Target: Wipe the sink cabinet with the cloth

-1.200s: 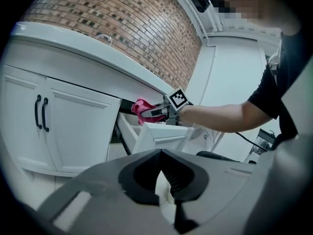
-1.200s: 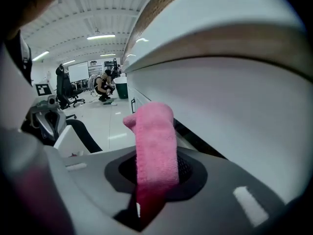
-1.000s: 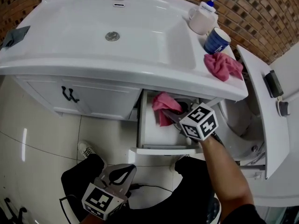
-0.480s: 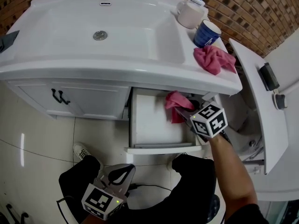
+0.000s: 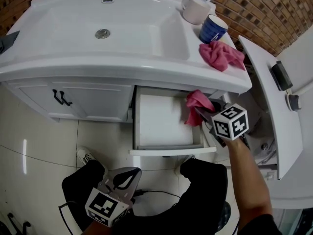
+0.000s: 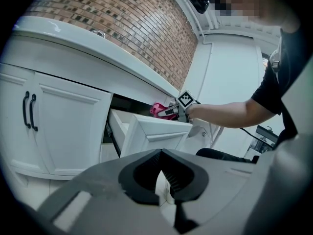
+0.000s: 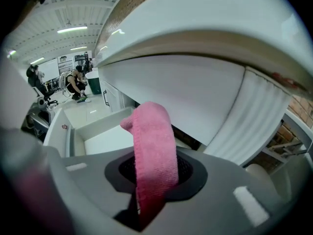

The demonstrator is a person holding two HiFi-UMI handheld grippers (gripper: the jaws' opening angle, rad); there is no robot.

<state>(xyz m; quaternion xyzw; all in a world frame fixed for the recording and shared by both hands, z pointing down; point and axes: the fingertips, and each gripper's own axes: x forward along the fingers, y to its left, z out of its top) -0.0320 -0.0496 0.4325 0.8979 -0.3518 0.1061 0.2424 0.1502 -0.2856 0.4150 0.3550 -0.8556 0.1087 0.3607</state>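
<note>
The white sink cabinet (image 5: 88,99) has its drawer (image 5: 156,121) pulled open below the basin. My right gripper (image 5: 204,113) is shut on a pink cloth (image 5: 195,103) and holds it at the drawer's right side, just under the countertop edge. In the right gripper view the pink cloth (image 7: 154,141) hangs folded over the shut jaws of the right gripper (image 7: 154,169), with the drawer interior (image 7: 105,136) behind it. My left gripper (image 5: 123,179) is low by the person's knees, shut and holding nothing. The left gripper view shows the left gripper (image 6: 159,171) facing the drawer front (image 6: 156,133).
A second pink cloth (image 5: 222,53) lies on the countertop's right end, next to a blue mug (image 5: 212,29) and a white soap dispenser (image 5: 195,6). Black door handles (image 5: 58,98) are at the cabinet's left. A white fixture (image 5: 266,82) stands close on the right. A shoe (image 5: 85,155) rests on the tiled floor.
My right gripper has carried the pink cloth rightwards, from over the drawer's middle to its right side. The left gripper has stayed put.
</note>
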